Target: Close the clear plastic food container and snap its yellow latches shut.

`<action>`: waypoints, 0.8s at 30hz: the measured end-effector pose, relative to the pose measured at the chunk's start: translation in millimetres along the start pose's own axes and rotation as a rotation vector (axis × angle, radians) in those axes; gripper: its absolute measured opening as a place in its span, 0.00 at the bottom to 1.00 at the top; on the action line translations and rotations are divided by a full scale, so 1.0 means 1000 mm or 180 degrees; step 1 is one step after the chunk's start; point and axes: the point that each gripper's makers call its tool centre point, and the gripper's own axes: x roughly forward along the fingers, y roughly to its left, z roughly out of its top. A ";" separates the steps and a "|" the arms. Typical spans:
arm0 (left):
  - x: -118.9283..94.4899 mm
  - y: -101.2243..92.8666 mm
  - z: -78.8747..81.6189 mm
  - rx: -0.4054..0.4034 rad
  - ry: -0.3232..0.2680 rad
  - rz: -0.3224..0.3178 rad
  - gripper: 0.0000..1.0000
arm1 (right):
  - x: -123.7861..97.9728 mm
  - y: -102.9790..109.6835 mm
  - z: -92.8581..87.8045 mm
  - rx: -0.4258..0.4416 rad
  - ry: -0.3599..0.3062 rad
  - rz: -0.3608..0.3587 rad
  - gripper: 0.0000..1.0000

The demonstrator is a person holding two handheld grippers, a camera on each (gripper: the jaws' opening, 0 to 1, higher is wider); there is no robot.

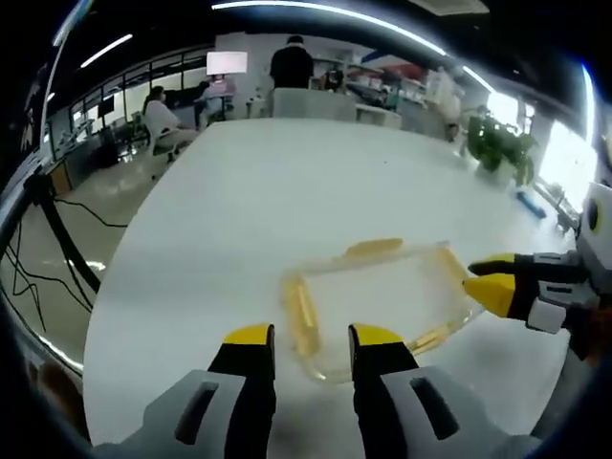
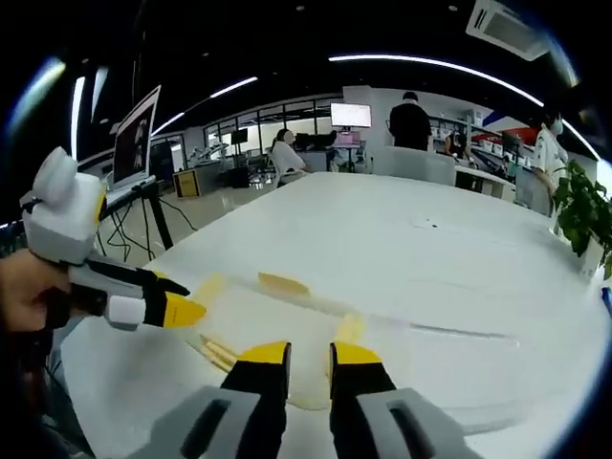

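Here, both jaws narrowly parted above container (image 1: 378, 301)

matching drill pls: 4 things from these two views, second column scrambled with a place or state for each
Things:
1. clear plastic food container
2. left tongs
3. right tongs
4. potted plant

Places or states:
A. at the far right edge of the white table
B. coming in from the right in the left gripper view, yellow tips at the container's right end
C. lying flat on the table, yellow latches on its sides
D. jaws apart, just short of the container's near edge

Pairs: 1-C, 2-D, 3-B, 4-A
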 end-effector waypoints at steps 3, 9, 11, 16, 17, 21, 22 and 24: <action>0.001 0.000 0.002 0.0038 -0.0018 -0.0003 0.27 | 0.000 -0.006 -0.006 -0.0014 0.0066 -0.0062 0.13; 0.002 -0.001 -0.002 0.0083 0.0012 -0.0002 0.21 | 0.005 -0.006 -0.013 -0.0012 0.0133 -0.0088 0.15; 0.002 -0.002 -0.001 0.0056 -0.0006 -0.0014 0.19 | 0.005 -0.006 -0.014 -0.0020 0.0134 -0.0093 0.15; 0.002 -0.005 0.000 0.0116 -0.0019 -0.0062 0.09 | 0.006 -0.009 -0.019 -0.0091 0.0204 -0.0131 0.10; 0.002 -0.001 0.003 0.0184 -0.0043 0.0012 0.05 | 0.005 -0.013 -0.020 -0.0136 0.0217 -0.0189 0.09; 0.002 -0.001 0.003 0.0238 -0.0028 -0.0007 0.04 | 0.006 -0.017 -0.019 -0.0157 0.0201 -0.0176 0.02; 0.001 -0.001 0.003 0.0236 -0.0028 -0.0008 0.03 | 0.006 -0.018 -0.019 -0.0166 0.0198 -0.0176 0.01; 0.001 0.001 0.003 0.0275 -0.0012 0.0022 0.03 | 0.006 -0.017 -0.016 -0.0251 0.0182 -0.0163 0.01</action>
